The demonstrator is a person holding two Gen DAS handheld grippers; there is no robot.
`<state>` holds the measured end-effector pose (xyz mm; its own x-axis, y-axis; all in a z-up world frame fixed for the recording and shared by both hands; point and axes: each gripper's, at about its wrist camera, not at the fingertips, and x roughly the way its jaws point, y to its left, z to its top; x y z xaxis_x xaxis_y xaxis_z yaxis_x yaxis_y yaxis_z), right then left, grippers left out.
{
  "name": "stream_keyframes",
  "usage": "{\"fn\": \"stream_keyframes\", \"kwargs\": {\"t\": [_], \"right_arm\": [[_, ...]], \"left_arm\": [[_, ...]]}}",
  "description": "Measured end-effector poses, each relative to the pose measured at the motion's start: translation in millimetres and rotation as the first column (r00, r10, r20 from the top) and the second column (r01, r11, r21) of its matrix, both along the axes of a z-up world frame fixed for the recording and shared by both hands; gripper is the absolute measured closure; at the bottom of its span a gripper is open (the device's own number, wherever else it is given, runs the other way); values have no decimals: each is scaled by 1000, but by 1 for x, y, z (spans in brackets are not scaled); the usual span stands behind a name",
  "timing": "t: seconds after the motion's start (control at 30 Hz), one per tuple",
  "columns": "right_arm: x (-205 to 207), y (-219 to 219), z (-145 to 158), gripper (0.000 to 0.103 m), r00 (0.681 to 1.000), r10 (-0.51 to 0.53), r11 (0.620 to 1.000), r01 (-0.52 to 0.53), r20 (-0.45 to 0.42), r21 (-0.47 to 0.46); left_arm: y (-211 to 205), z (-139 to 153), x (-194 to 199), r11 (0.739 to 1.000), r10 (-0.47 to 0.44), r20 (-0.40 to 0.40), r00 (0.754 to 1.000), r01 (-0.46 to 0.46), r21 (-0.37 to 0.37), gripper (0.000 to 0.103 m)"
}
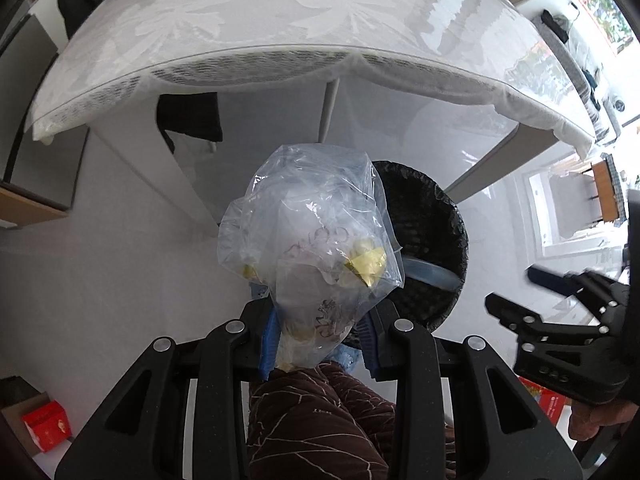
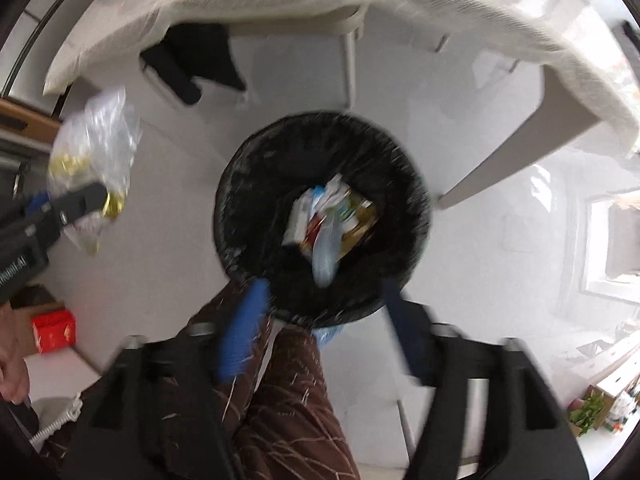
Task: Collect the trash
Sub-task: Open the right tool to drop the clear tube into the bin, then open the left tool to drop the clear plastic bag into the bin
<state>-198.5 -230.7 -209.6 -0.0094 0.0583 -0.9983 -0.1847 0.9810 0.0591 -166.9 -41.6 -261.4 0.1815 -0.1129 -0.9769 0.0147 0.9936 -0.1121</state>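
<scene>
My left gripper (image 1: 318,340) is shut on a clear plastic bag (image 1: 312,240) that holds yellow scraps, and holds it up just left of the black bin (image 1: 432,240). The bag also shows in the right wrist view (image 2: 96,152), at the far left with the left gripper (image 2: 76,200). My right gripper (image 2: 324,312) is open and empty, right above the near rim of the black lined bin (image 2: 248,200). Inside the bin lie cartons, wrappers and a pale blue piece (image 2: 332,224). The right gripper (image 1: 516,292) also shows open at the right of the left wrist view.
A table with a white lace cloth (image 1: 260,20) stands behind the bin, its white legs (image 1: 330,108) close by. A dark cloth (image 1: 188,116) hangs under it. The person's brown patterned trousers (image 2: 280,400) are just below the grippers. A red box (image 1: 46,426) lies on the floor at left.
</scene>
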Motion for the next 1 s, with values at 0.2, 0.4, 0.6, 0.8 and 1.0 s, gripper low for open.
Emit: {"fn": "stream_keyframes", "kwargs": {"t": [0.2, 0.4, 0.6, 0.8, 1.0], "right_arm": [[0, -42, 15, 15, 993, -102, 995, 103, 54, -7], [-6, -76, 28, 10, 984, -153, 987, 156, 87, -30], [-10, -94, 38, 8, 977, -175, 982, 182, 124, -48], [-10, -104, 44, 8, 973, -188, 980, 195, 135, -44], [-2, -106, 48, 8, 970, -197, 979, 203, 141, -29]], "left_arm": [[-24, -13, 7, 999, -43, -8, 999, 43, -3, 71], [-53, -25, 11, 997, -77, -14, 997, 77, -17, 70], [-76, -31, 11, 994, -110, -17, 994, 110, -25, 69], [-94, -30, 12, 992, -128, -12, 992, 128, -24, 55], [-94, -19, 13, 992, -126, 27, 992, 127, -14, 26]]}}
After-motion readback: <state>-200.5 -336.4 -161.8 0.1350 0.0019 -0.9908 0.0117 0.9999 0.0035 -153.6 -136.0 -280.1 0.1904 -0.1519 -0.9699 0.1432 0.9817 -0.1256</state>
